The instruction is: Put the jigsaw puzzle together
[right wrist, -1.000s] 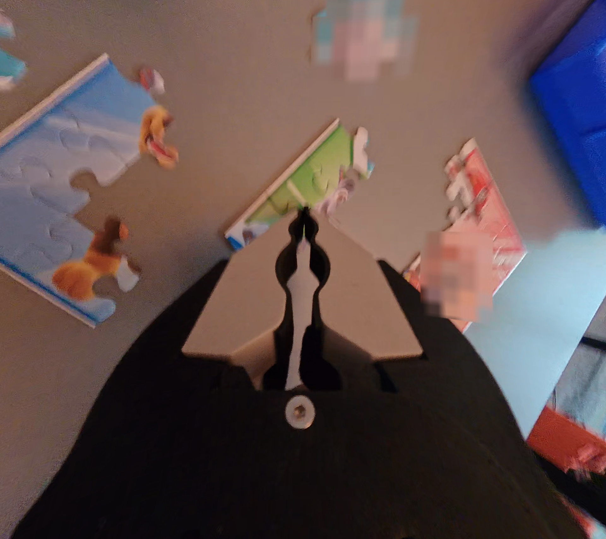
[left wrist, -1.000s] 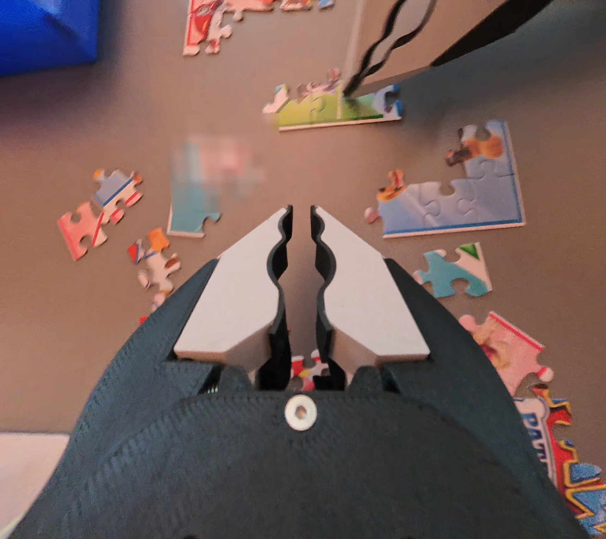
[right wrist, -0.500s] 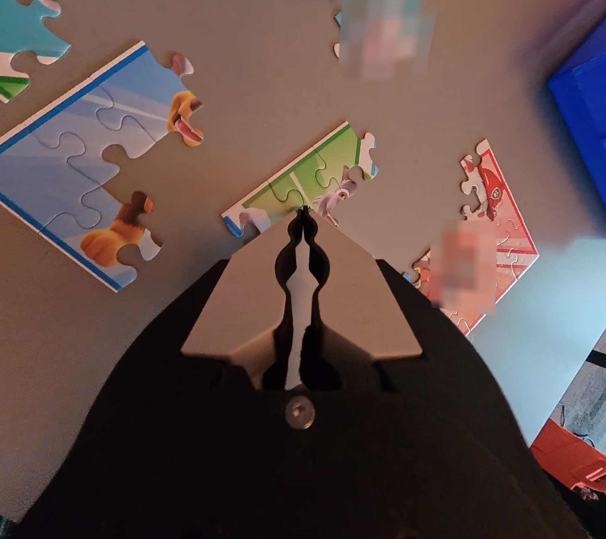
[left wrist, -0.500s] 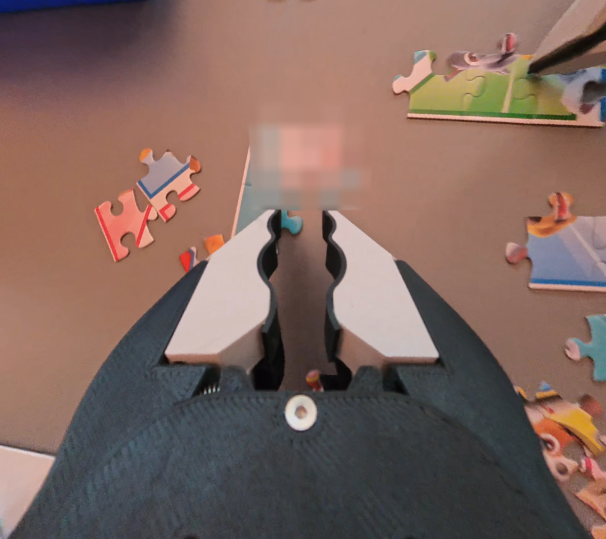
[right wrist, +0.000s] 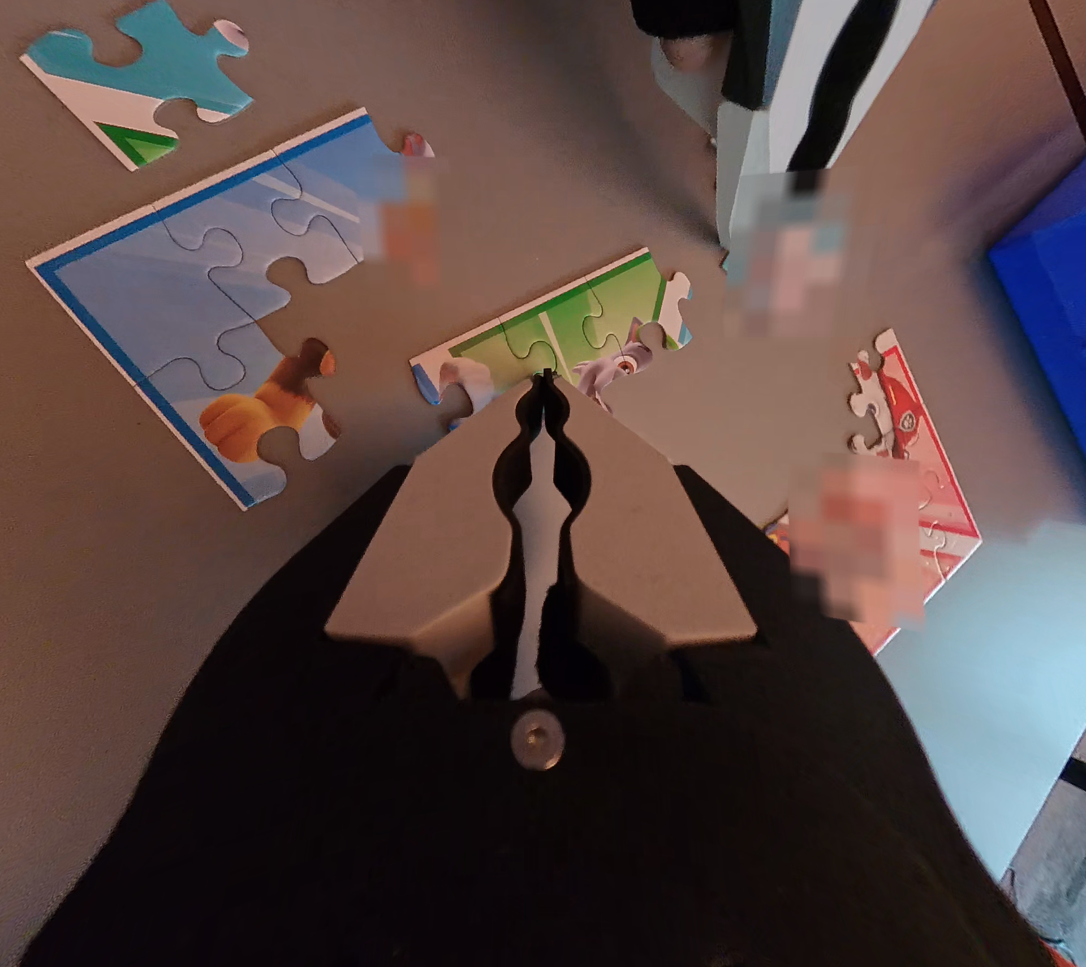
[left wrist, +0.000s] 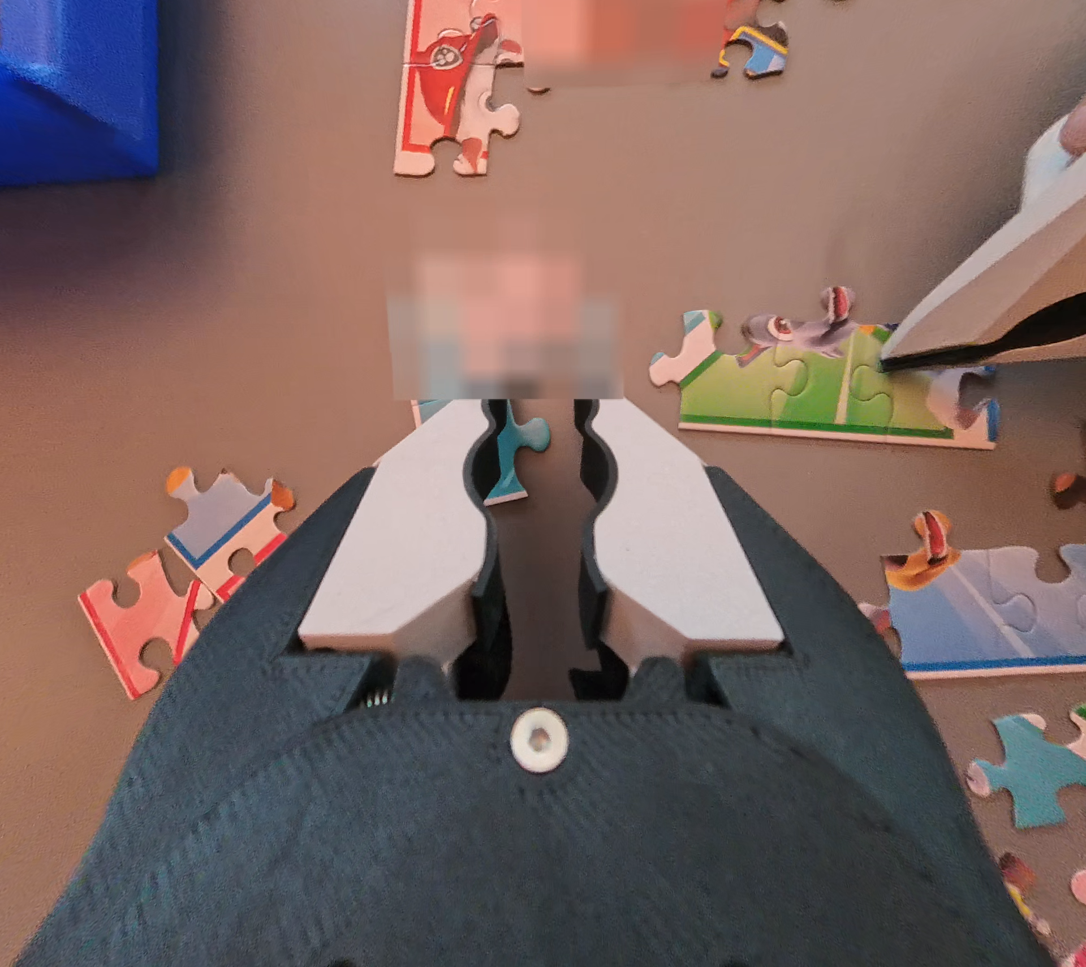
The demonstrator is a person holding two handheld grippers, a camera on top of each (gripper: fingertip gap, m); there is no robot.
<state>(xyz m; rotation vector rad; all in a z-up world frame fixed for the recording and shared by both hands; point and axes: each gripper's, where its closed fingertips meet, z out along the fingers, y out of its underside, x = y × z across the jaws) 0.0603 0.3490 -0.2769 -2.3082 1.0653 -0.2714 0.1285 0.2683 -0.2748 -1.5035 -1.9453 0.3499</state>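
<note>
On the brown table [left wrist: 235, 321], the left gripper [left wrist: 535, 409] hangs parted over a teal piece [left wrist: 517, 454], while the right gripper [right wrist: 543, 377], tips pinched together, presses down on the green puzzle strip [right wrist: 593, 321] further right.

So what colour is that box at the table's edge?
The box is bright blue all over, seen best in the left wrist view.

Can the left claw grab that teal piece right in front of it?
Probably yes. The left claw is open, the teal piece lies flat between its fingers with nothing on top, though lifting a flat piece may be tricky.
</note>
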